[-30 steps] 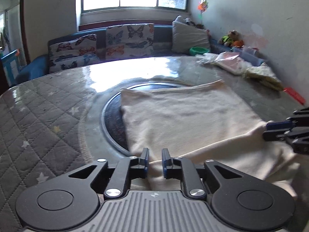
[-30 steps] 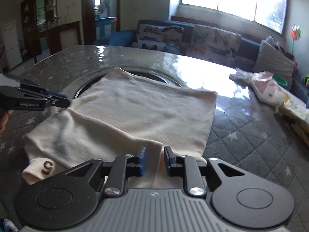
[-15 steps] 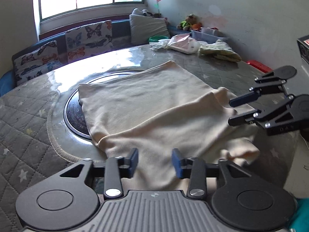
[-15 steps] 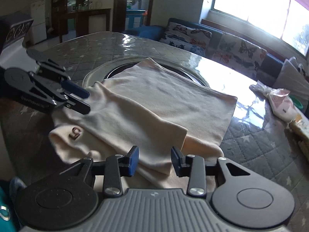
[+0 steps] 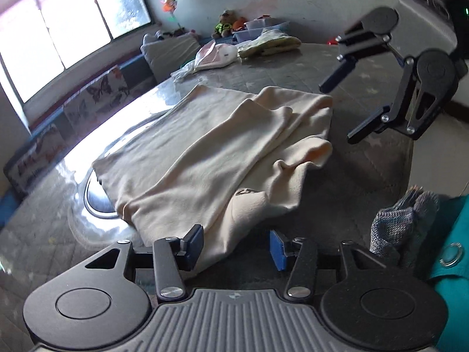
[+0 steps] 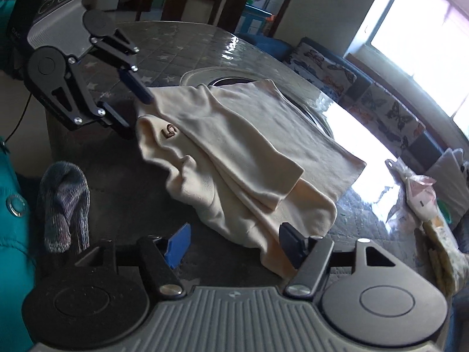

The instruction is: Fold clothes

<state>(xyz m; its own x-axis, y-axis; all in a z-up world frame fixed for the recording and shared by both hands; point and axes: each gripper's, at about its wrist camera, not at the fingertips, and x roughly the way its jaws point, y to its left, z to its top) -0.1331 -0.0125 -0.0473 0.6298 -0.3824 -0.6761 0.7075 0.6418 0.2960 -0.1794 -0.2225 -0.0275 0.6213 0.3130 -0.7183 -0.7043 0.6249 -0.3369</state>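
A cream garment (image 5: 205,152) lies folded in loose layers on the quilted grey table (image 5: 293,70), with a small brown logo (image 6: 169,131) on its near corner. My left gripper (image 5: 236,248) is at the garment's near hem. Its jaws are opening; cloth lies against one blue pad but is not pinched. In the right wrist view it (image 6: 136,114) hovers at the logo corner. My right gripper (image 6: 234,245) is opening too, with the garment (image 6: 234,135) edge beside one finger and nothing gripped. The left wrist view shows it (image 5: 338,114) off the cloth's side.
A round glossy inset (image 5: 96,202) lies under the garment's far part. Plastic bags and a folded yellowish cloth (image 5: 217,55) sit at the table's far side. A knit cuff (image 6: 66,205) and teal clothing are close by. A butterfly-print sofa (image 6: 381,108) lines the window.
Both grippers went from shut on the garment's near edge to open. The cloth dropped onto the table in slack folds, and both views rolled and drew back toward the table's near edge.
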